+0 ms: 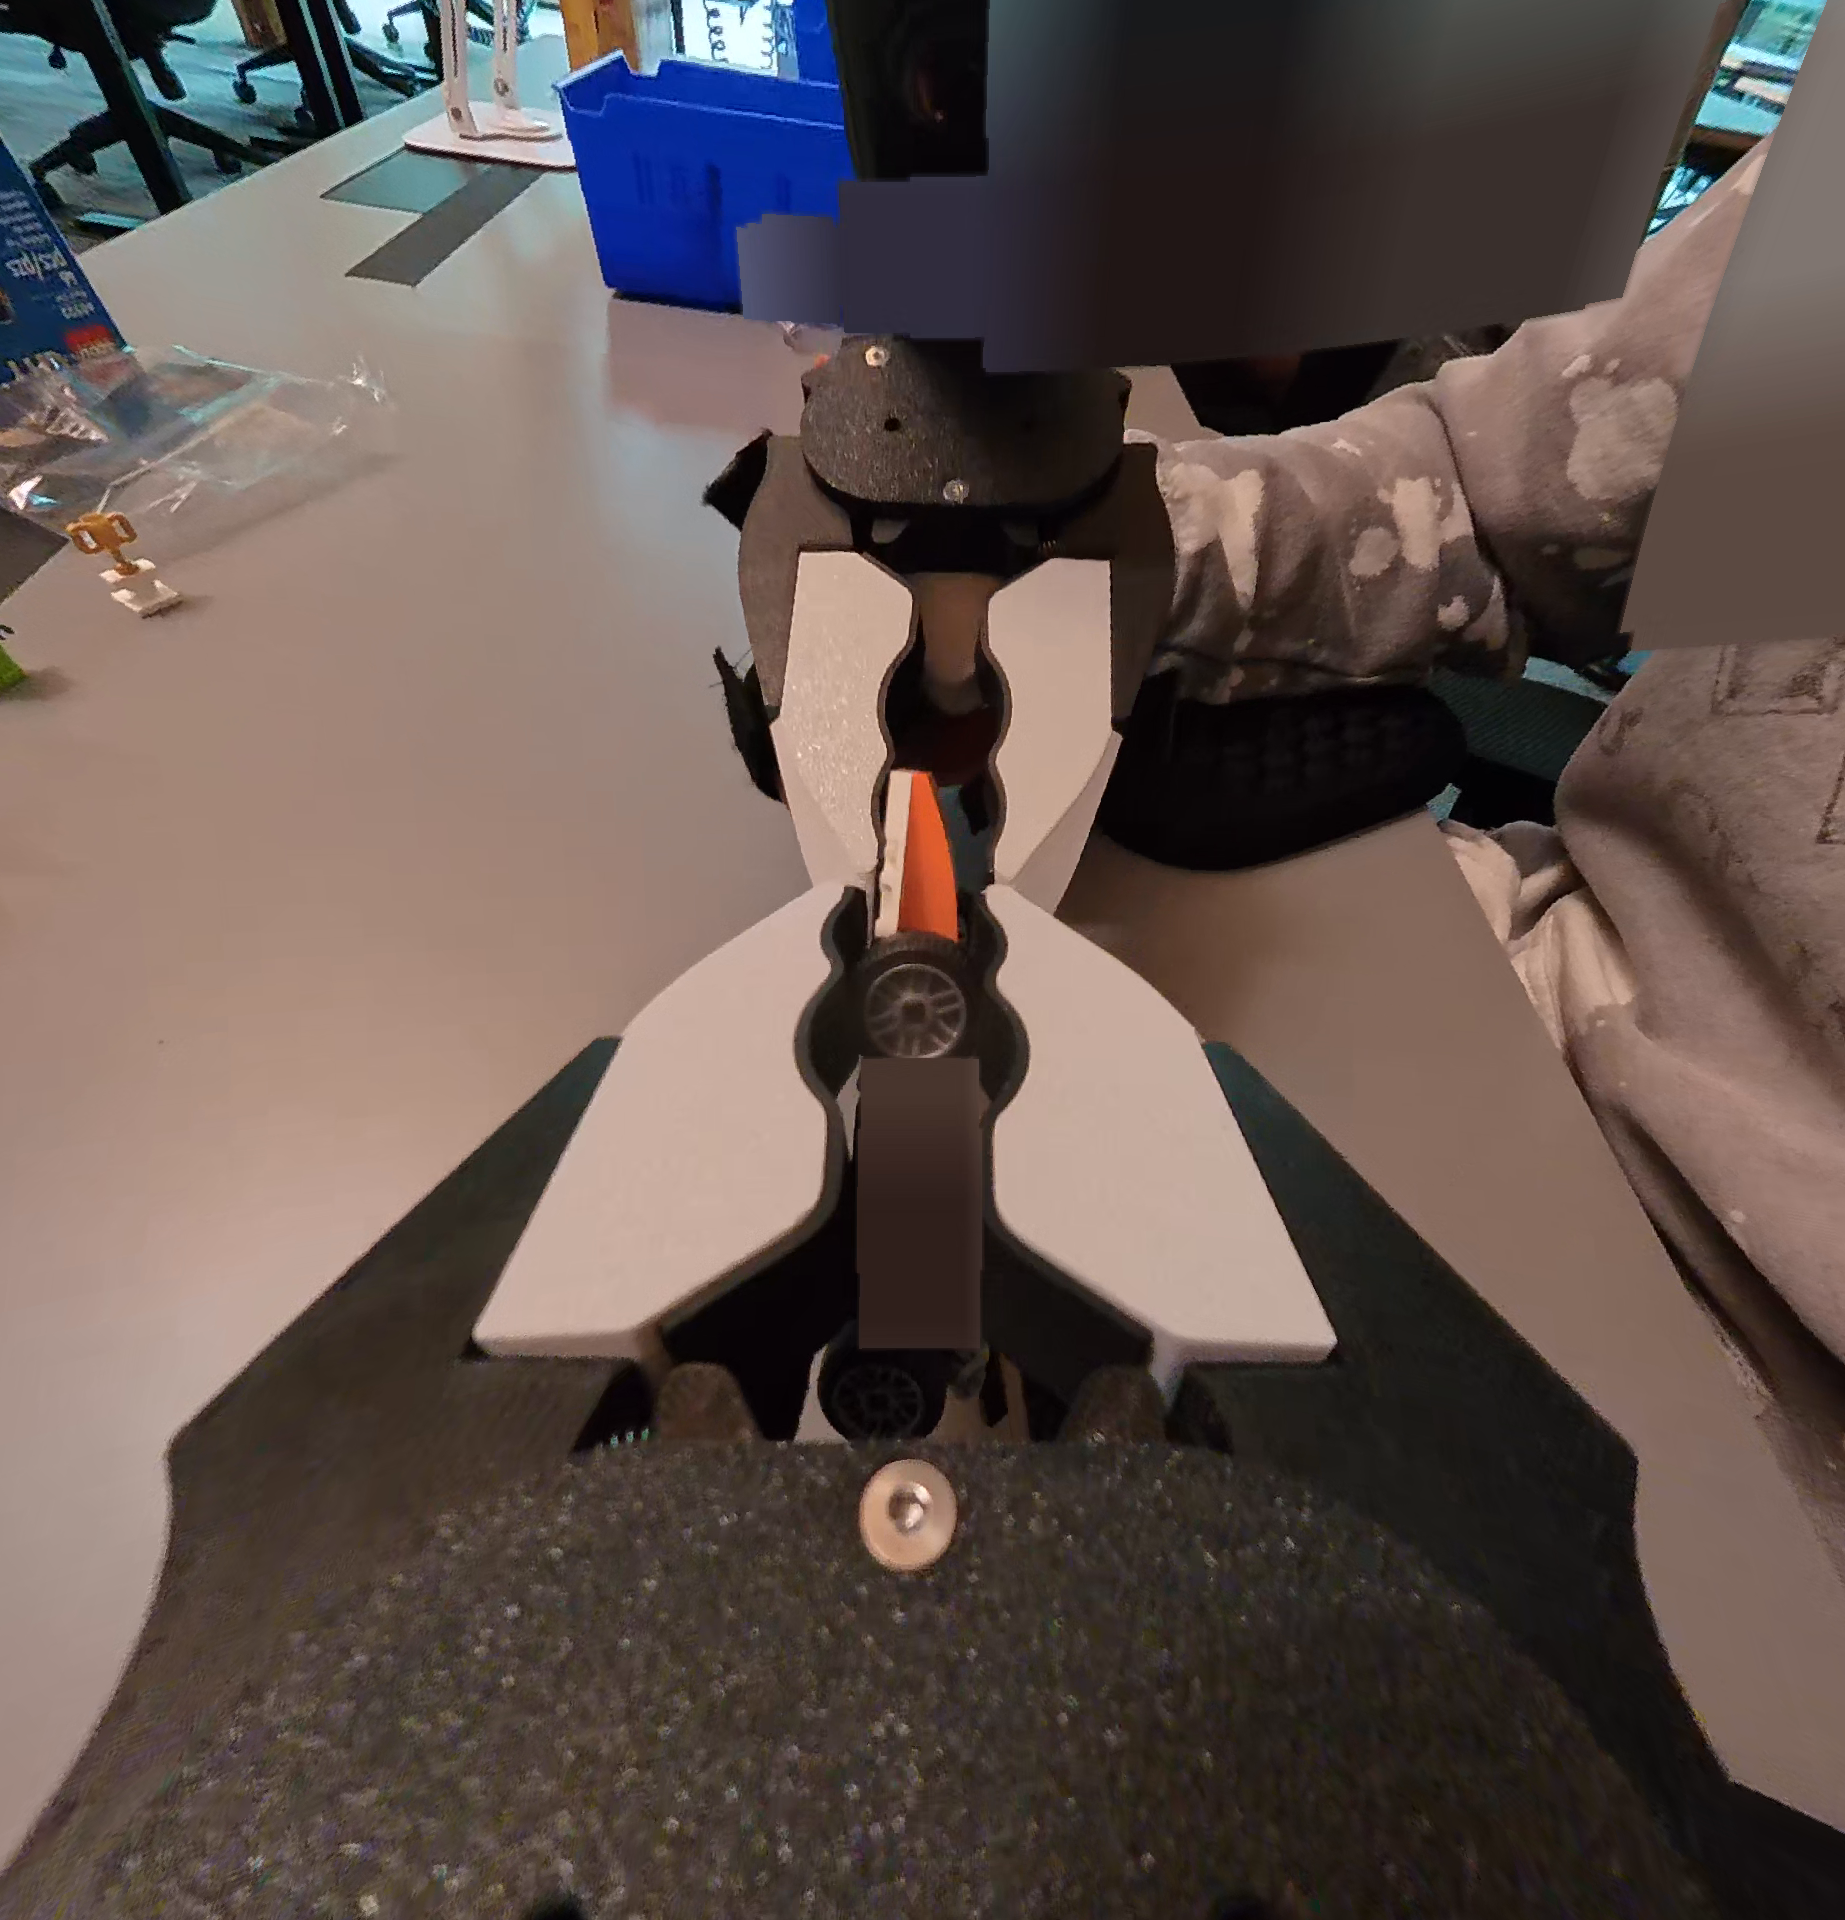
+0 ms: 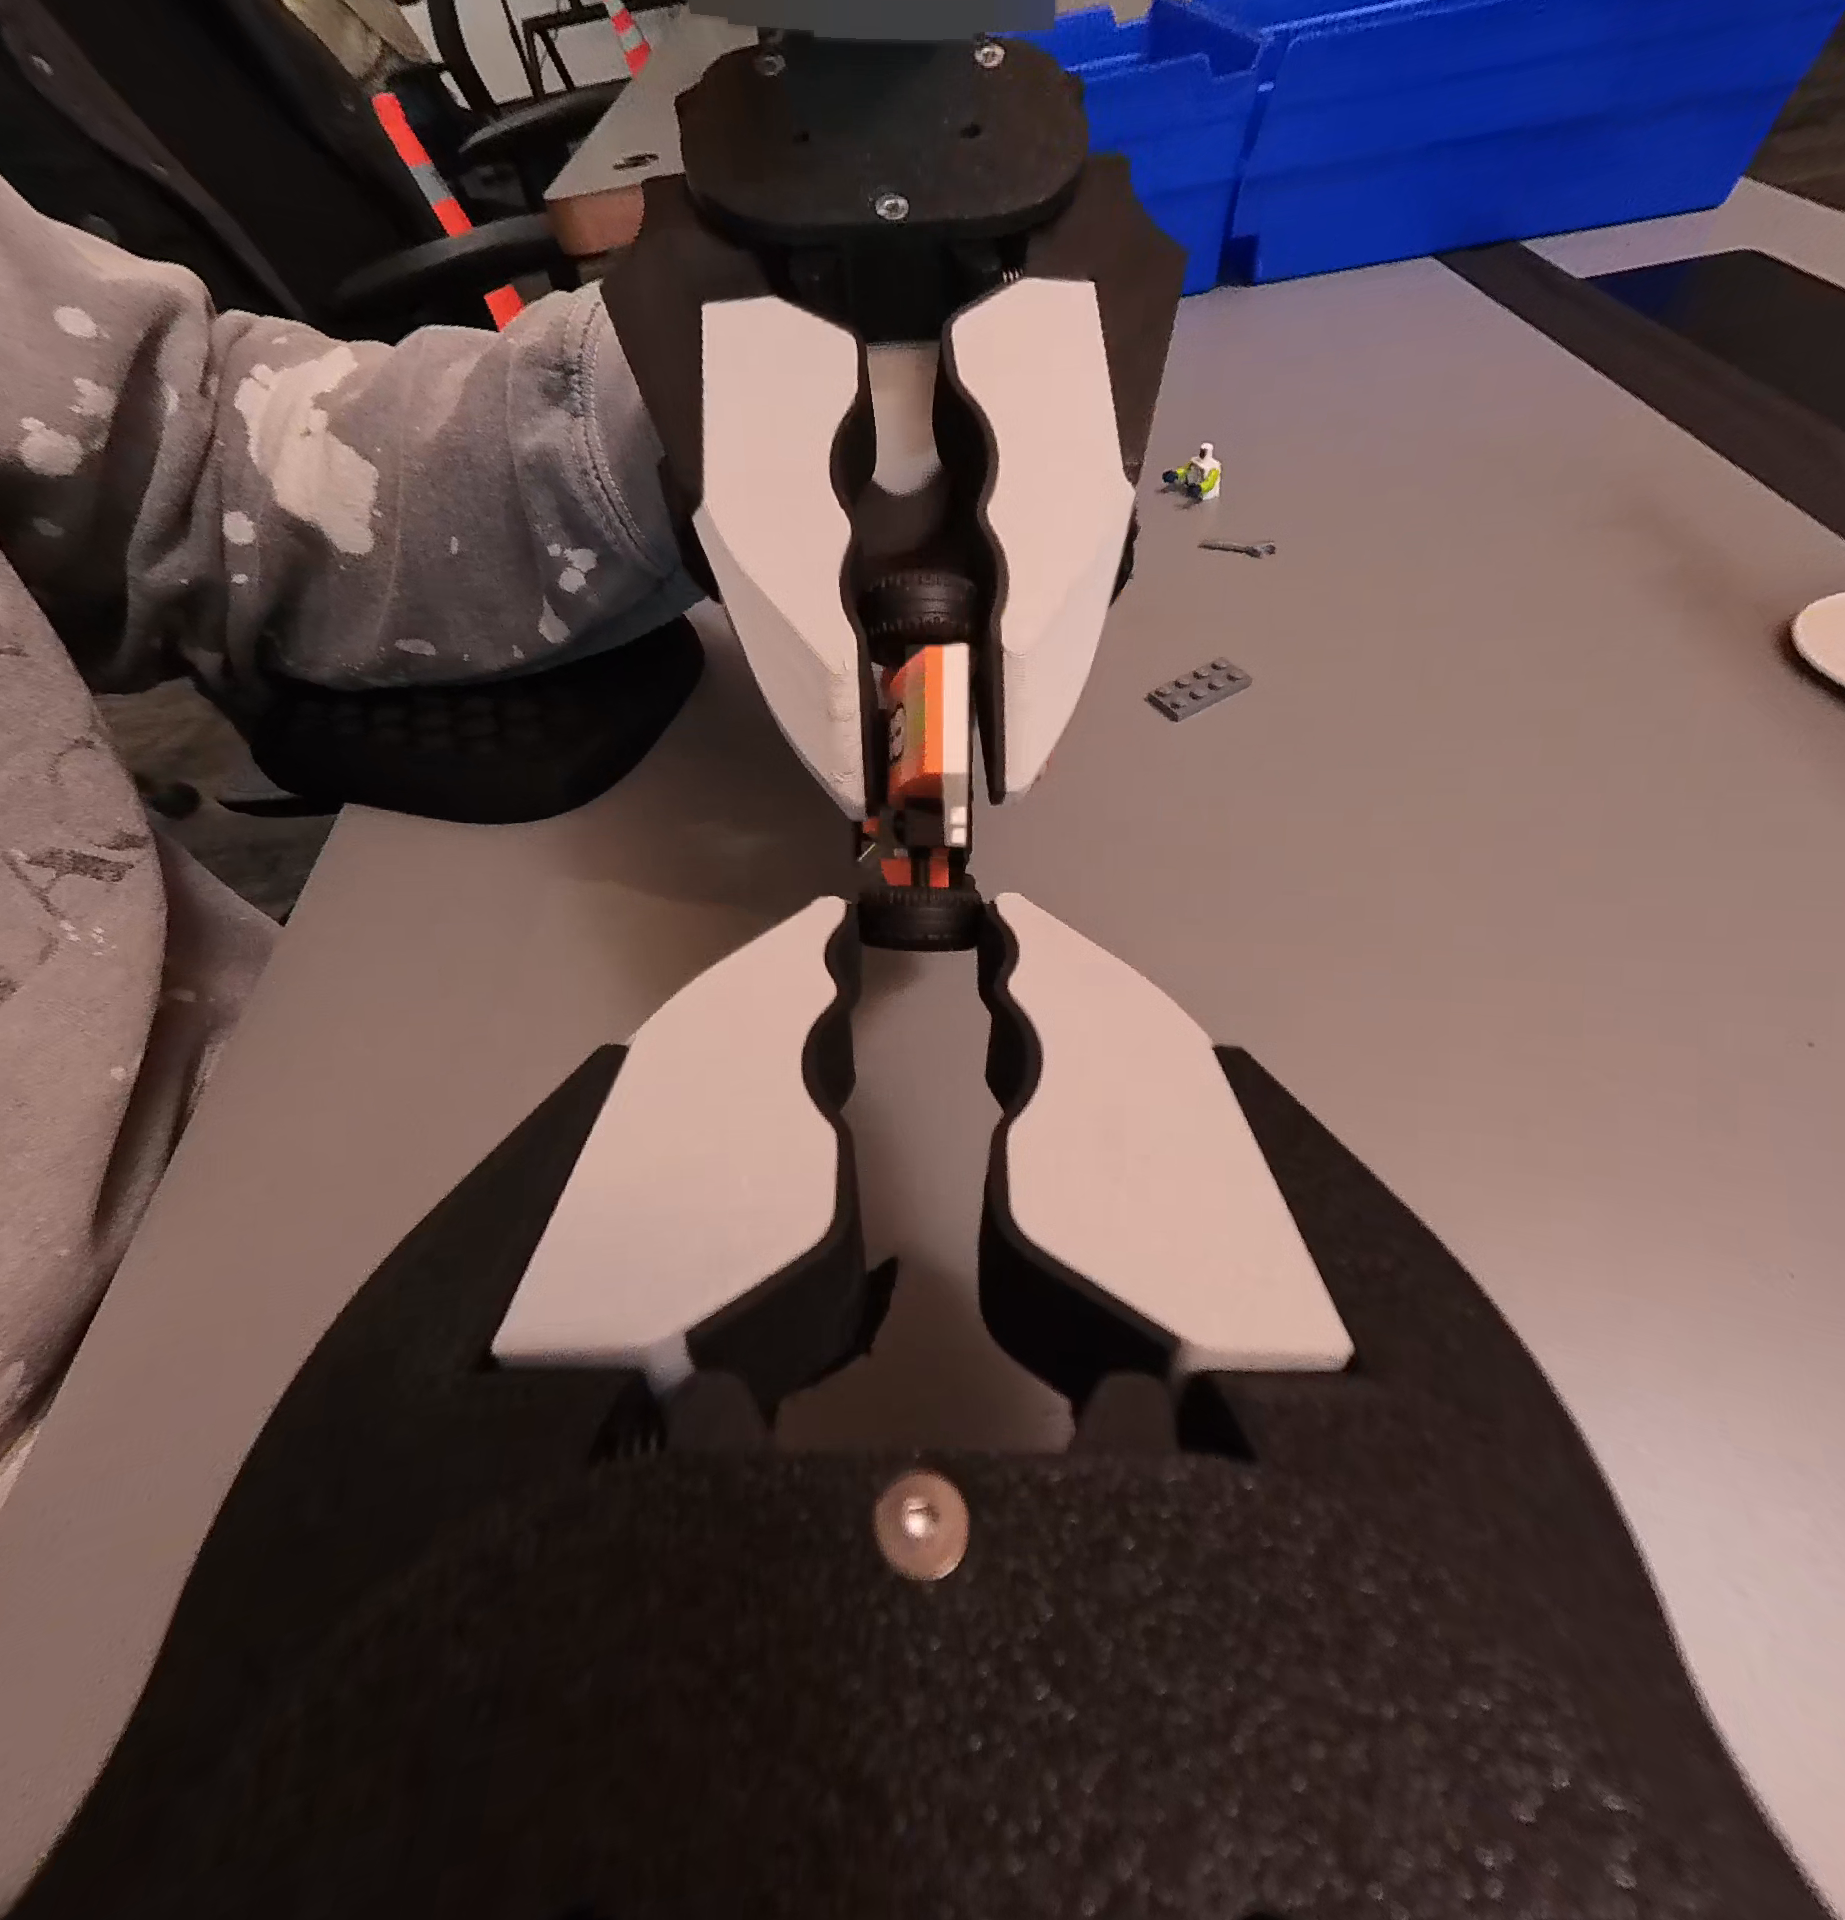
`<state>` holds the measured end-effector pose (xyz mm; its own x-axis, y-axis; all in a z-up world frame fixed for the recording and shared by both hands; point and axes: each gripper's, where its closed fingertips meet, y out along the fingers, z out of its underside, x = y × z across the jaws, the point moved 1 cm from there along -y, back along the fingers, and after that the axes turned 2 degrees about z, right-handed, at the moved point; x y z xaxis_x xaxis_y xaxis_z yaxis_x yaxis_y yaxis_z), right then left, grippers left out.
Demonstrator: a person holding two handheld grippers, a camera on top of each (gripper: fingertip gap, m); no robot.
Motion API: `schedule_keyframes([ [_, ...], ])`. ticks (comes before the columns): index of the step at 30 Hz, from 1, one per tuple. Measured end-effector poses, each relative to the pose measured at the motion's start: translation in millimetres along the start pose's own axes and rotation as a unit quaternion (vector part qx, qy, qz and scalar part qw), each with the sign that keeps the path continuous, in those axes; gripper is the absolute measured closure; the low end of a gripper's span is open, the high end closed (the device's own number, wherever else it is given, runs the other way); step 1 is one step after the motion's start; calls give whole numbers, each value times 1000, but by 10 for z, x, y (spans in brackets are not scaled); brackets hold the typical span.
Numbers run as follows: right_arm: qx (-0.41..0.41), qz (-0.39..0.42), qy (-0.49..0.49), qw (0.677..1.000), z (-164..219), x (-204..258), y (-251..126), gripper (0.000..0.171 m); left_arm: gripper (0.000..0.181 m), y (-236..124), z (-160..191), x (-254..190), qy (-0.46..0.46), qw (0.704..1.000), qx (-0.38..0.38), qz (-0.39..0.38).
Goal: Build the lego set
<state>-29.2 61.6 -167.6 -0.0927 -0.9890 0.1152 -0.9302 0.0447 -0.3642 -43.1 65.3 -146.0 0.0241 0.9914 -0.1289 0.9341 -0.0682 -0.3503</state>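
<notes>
Gripping lego car (image 1: 913,1003) between left gripper (image 1: 913,935) and right gripper (image 2: 918,914)

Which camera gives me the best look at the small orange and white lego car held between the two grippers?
The right wrist view: the orange and white lego car shows its side, a black wheel at each end, inside the left gripper. The left wrist view shows only a grey-spoked wheel and an orange-white sliver of the car; a blurred patch covers the rest.

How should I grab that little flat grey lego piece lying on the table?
Pinch the grey plate across its two long edges, coming straight down from above. It lies flat, studs up, and looks too thin to catch from the side. Its narrow width probably fits between the fingers best.
</notes>
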Motion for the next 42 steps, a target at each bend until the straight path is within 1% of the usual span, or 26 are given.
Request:
schedule_keyframes([
  [4, 7, 7, -1, 1000, 25, -14, 17, 150, 162, 11, 37, 22, -3, 1000, 8, -3],
  [7, -2, 9, 4, 1000, 4, -20, 16, 150, 162, 2, 26, 33, -6, 1000, 0, -2],
  [15, 38, 19, -9, 999, 116, -17, 84, 150, 162, 49, 148, 29, 3, 999, 43, -5],
  [20, 71, 49, -33, 996, 208, -74, 118, 150, 162, 90, 221, 70, 10, 998, 64, -21],
  [27, 104, 70, -37, 991, 355, -200, 82, 150, 162, 81, 230, 169, -10, 998, 47, -36],
  [30, 148, 77, -43, 985, 493, -237, 79, 149, 162, 42, 206, 227, -17, 998, 34, -50],
  [33, 185, 99, -68, 975, 558, -264, 70, 149, 162, 19, 167, 263, -23, 998, 22, -61],
  [38, 216, 92, -64, 970, 652, -222, 107, 140, 162, 26, 166, 272, -24, 997, 23, -66],
  [39, 218, 92, -64, 970, 661, -230, 96, 138, 162, 24, 167, 276, -23, 997, 24, -68],
  [42, 188, 95, -45, 977, 549, -273, -29, 136, 162, 4, 135, 299, -25, 997, 13, -76],
])
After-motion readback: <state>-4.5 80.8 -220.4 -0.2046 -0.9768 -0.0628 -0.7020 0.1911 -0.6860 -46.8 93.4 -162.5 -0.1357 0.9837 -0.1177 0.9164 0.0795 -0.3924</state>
